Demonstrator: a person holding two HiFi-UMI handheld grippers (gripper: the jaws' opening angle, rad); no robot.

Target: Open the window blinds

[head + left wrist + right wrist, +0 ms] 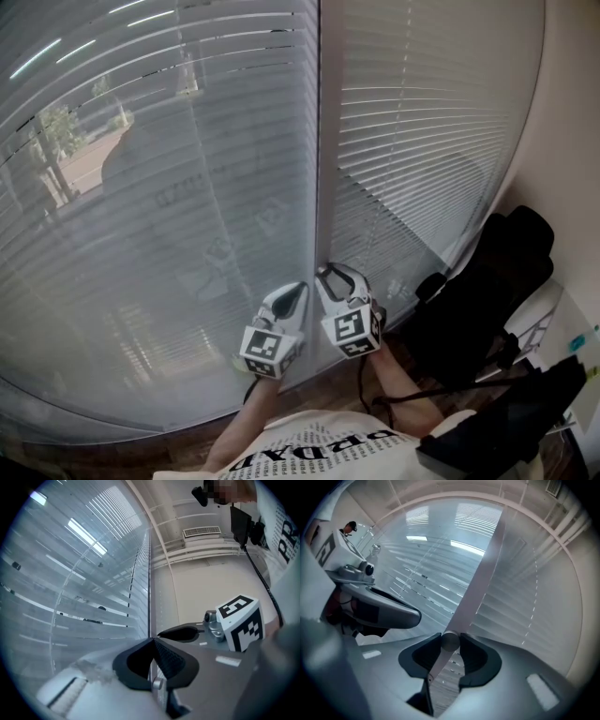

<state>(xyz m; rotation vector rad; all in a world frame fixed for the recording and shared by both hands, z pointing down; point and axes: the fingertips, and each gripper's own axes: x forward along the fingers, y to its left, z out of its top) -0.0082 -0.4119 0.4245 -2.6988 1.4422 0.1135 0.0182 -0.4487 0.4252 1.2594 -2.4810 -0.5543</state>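
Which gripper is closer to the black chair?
Right. The right gripper sits just left of the chair; the left gripper is farther left, beside the right one.

Left tongs [300, 289] and right tongs [325, 273] side by side (both closed), level.

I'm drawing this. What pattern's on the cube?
Black and white squares on the cube, clearest in left gripper view.

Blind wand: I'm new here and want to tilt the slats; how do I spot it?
Find the pale vertical post between the two slatted blinds. Low in front of it, the right gripper clamps a slim grey wand. Unlike the flat horizontal slats, it is a round rod.
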